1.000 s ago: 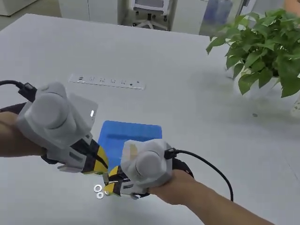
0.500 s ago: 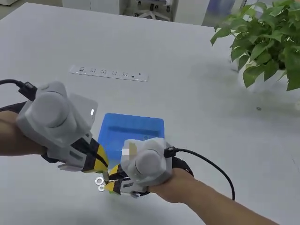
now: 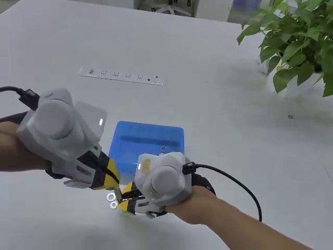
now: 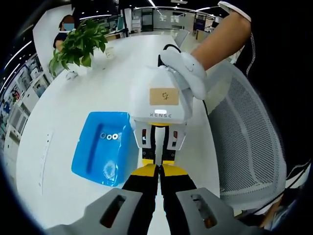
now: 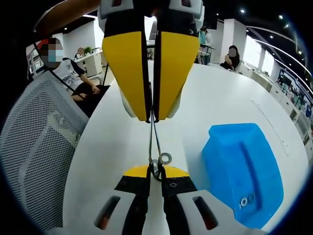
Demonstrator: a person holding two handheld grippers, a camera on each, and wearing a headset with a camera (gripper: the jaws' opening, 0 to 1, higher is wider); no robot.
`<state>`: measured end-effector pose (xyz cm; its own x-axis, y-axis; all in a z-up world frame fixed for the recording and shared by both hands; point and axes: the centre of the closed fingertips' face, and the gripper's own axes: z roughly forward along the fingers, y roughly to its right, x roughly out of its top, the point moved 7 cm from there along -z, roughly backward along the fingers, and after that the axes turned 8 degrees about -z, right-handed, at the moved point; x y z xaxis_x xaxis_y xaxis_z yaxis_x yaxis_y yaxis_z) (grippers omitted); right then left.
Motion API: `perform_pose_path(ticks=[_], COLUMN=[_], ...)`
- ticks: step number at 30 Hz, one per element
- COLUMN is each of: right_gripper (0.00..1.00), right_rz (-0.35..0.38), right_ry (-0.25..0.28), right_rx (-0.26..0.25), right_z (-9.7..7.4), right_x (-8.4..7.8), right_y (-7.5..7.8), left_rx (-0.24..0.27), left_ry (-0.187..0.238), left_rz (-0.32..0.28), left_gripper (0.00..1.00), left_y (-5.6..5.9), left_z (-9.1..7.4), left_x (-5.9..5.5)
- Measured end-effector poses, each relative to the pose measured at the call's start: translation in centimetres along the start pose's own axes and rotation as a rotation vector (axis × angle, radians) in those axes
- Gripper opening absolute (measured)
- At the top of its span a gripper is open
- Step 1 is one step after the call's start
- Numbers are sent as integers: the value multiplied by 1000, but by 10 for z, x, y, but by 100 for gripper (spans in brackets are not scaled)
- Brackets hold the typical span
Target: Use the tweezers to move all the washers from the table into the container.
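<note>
**White bench: both claws pinched on the tweezers, two washers loose beside them**

White tabletop point(image 3: 218, 104) fills my head view. A white power strip point(image 3: 122, 76) lies far back, and a leafy green potted plant point(image 3: 296, 36) stands at the far right. Nearer me sits the shallow blue plastic container point(image 3: 148, 138). In the left gripper view I can make out two small silver washers inside it point(image 4: 108, 136).

The two grippers meet nose to nose just in front of the container's near edge. The left gripper point(image 4: 159, 170) has its yellow-tipped jaws pressed together. In the right gripper view the thin metal tweezers point(image 5: 153, 139) run out from between those jaws. The right gripper point(image 5: 155, 172) is also drawn shut, with the tweezers' lower end lying between its yellow tips.

Two loose flat silver washers point(image 3: 112, 200) rest on the table, touching each other. They sit right at the tweezers' points and outside the container. A grey mesh chair point(image 5: 29, 142) stands behind the bench.
</note>
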<state>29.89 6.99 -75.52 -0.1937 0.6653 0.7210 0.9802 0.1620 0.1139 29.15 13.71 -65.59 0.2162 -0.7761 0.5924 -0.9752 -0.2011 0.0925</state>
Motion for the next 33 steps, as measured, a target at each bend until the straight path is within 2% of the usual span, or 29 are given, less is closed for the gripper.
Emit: perform_pose_path(ticks=[19,33], right_gripper=[9,9], right_rz=[-4,-7], right_ry=[-1,7], right_rx=[-3,-29], right_z=[-1,-19], right_x=[4,17], right_y=[1,2], left_rx=[0,4], left_ry=[-2,12], left_rz=[0,27], left_gripper=[6,6], left_y=[0,2], left_z=[-4,-18], left_x=[3,17])
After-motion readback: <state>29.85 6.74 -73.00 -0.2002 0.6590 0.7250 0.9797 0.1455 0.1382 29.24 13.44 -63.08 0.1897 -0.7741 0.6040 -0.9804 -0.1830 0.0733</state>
